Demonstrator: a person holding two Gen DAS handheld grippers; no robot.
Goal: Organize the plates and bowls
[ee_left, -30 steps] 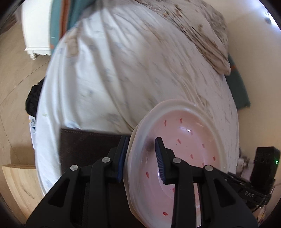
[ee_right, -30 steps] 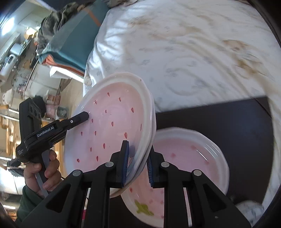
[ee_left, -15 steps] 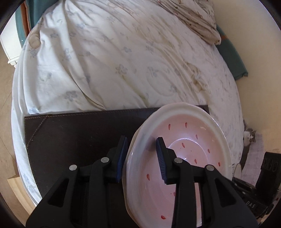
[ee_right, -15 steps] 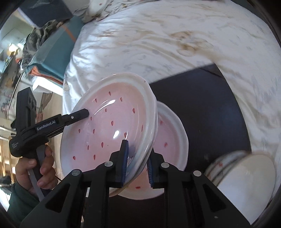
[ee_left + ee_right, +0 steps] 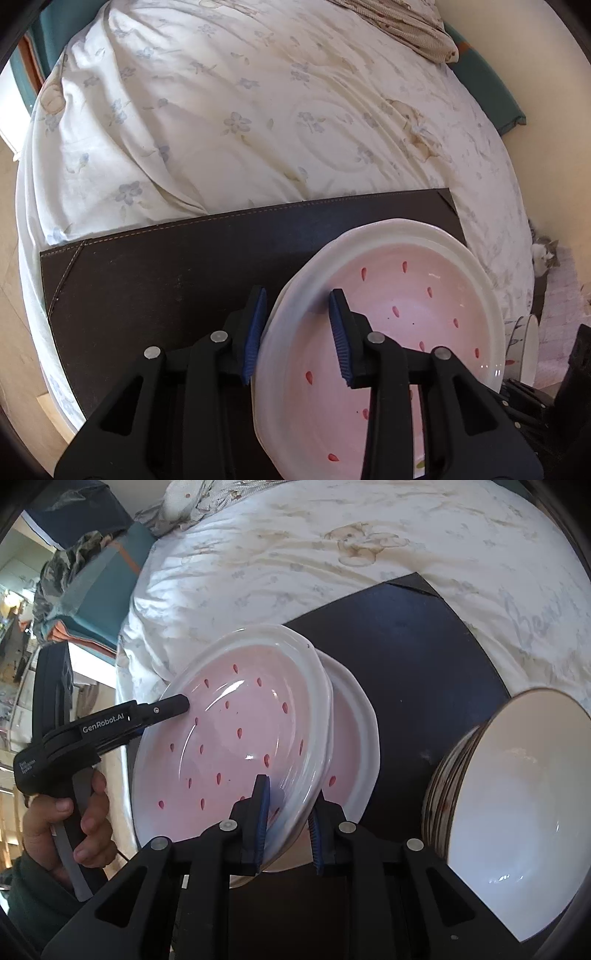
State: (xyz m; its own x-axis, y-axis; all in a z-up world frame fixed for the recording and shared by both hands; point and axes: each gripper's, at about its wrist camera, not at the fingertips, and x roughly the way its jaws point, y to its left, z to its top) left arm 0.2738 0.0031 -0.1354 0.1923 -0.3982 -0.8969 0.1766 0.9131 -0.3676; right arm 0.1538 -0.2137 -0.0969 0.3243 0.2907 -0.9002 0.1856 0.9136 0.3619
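A pink plate with red seed marks and a white rim (image 5: 399, 332) (image 5: 236, 753) is held by both grippers, tilted above the dark mat. My left gripper (image 5: 297, 336) is shut on its left rim; its finger (image 5: 166, 710) shows in the right wrist view. My right gripper (image 5: 288, 823) is shut on the plate's near rim. A second pink plate (image 5: 351, 746) lies on the mat just behind and under the held one. A stack of bowls (image 5: 502, 782) with a white bowl in front stands tilted at the right.
The dark brown mat (image 5: 166, 280) (image 5: 424, 646) lies on a bed with a cream floral quilt (image 5: 240, 110). Teal bedding (image 5: 99, 590) is at the far left. A cat (image 5: 543, 254) sits by the bed's right side.
Both grippers have carried the held plate farther over the mat, toward the second pink plate. The bowl stack has come more into the right wrist view.
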